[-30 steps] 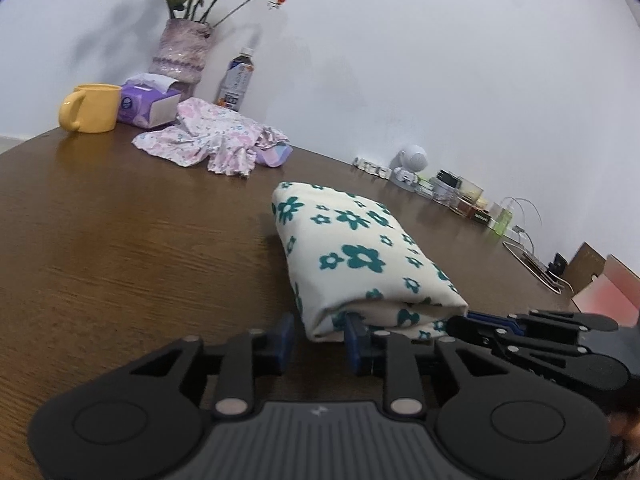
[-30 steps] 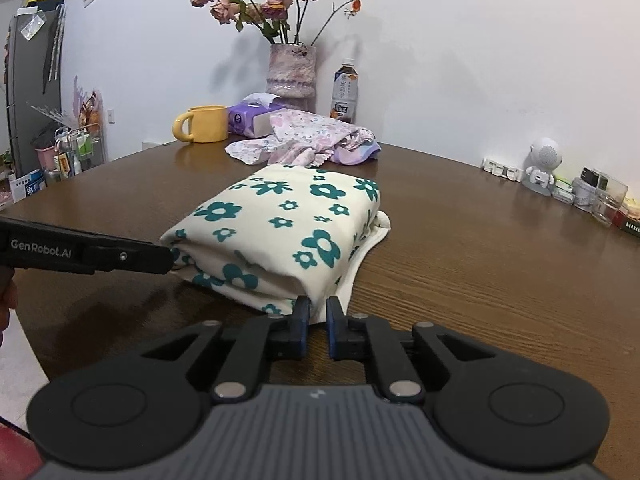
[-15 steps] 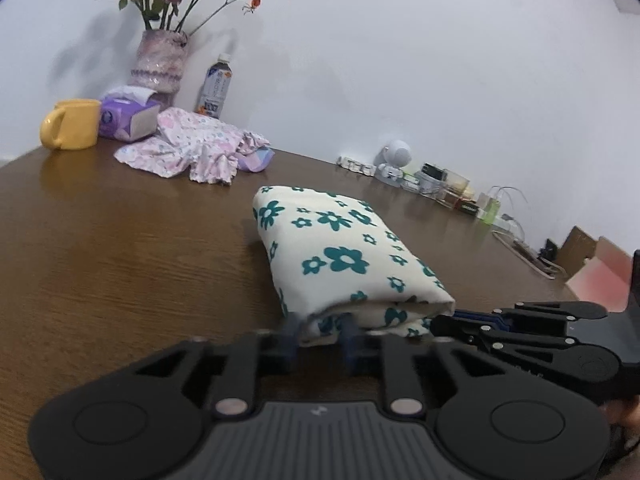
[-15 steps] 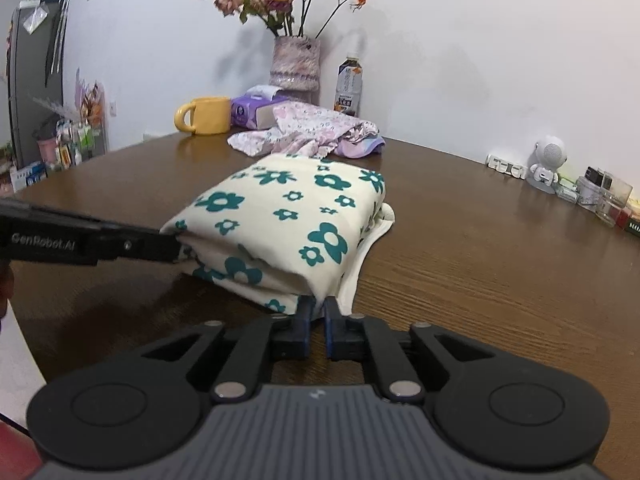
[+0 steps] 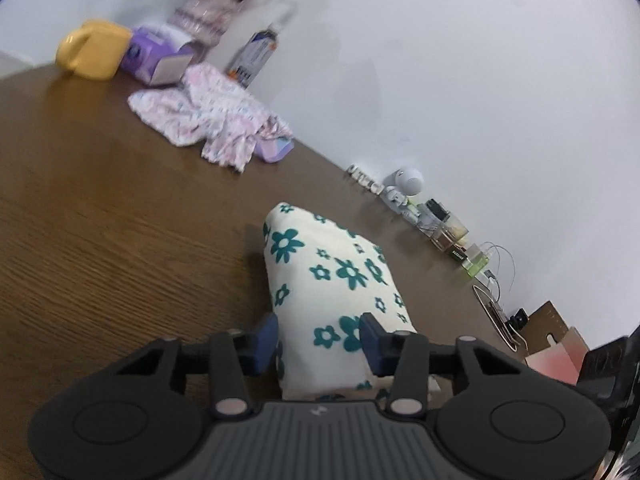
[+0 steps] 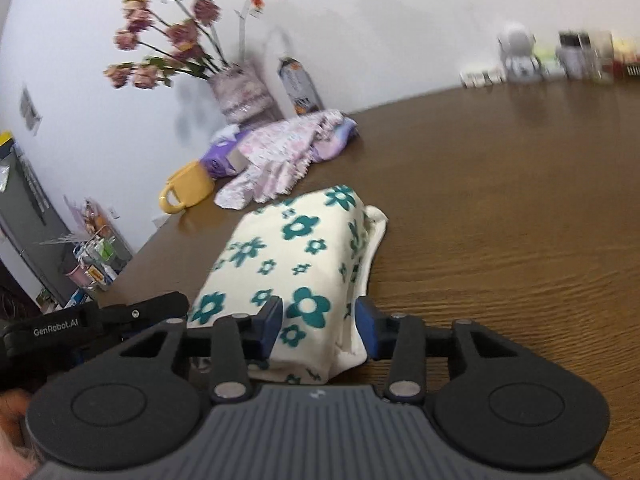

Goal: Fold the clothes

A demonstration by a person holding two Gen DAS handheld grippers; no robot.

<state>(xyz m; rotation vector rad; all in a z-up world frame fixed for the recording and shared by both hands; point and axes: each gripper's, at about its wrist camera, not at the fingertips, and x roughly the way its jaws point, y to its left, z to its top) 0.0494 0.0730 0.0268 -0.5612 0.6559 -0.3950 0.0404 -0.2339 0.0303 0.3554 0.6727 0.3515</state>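
A folded cream cloth with teal flowers lies on the brown wooden table; it also shows in the right wrist view. My left gripper is tilted, its jaws wide apart around the cloth's near left end. My right gripper is tilted too, its jaws wide apart around the near right end. I cannot tell if the pads press the cloth. The left gripper's black body shows at the left in the right wrist view.
At the table's far side lie a crumpled pink floral garment, a yellow mug, a purple tissue box, a flower vase and a bottle. A white robot figure, small containers and cables line the wall.
Both grippers have opened from nearly shut to wide and moved forward around the folded cloth's near end. Both views have tilted, left and right rolling opposite ways.
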